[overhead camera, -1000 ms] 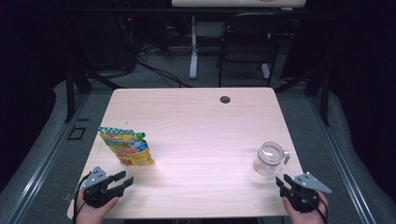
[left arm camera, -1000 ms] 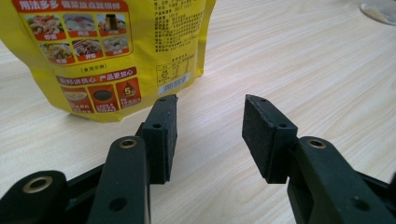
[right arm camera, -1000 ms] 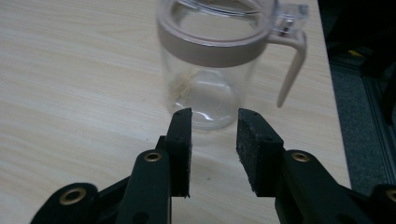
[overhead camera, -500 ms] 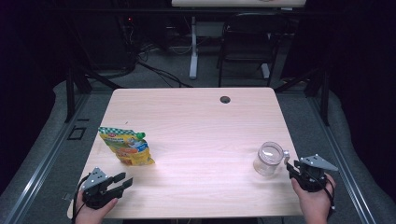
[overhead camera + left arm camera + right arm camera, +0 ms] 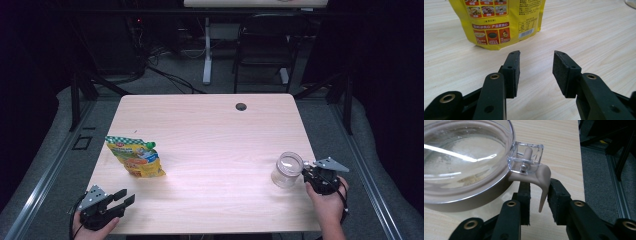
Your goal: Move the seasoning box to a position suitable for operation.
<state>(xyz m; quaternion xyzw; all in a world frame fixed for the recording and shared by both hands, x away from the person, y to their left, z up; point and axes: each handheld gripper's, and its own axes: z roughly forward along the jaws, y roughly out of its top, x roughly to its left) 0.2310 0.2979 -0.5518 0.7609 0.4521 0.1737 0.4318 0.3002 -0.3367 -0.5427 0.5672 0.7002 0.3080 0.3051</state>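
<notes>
At a pale wooden table [image 5: 210, 145], work on a clear lidded jar [image 5: 287, 170] is at its very start: the jar stands shut near the table's right edge, its lid down and the beige latch tab [image 5: 541, 182] on its clasp not yet lifted. The right claw [image 5: 306, 175] sits just beside the jar on the side toward the table's right edge, its jaws having just been closing, with the tab hanging between the two pads [image 5: 524, 195]; a sliver of gap shows on either side, so the grip looks not quite made. Everything past that seems left to do: pinching the tab, freeing the clasp, raising the lid. Well apart from the jar, toward the table's left side, a yellow spouted food pouch [image 5: 134, 156] lies flat and untouched. Near the table's front left corner the left claw [image 5: 127, 197] rests low, moderately wide and empty, pointing at the pouch's printed back [image 5: 499, 20]. A dark cable grommet [image 5: 241, 106] marks the far edge of the table. Nothing stands between either claw and its target; the jar's nearness to the edge is the one hazard.
</notes>
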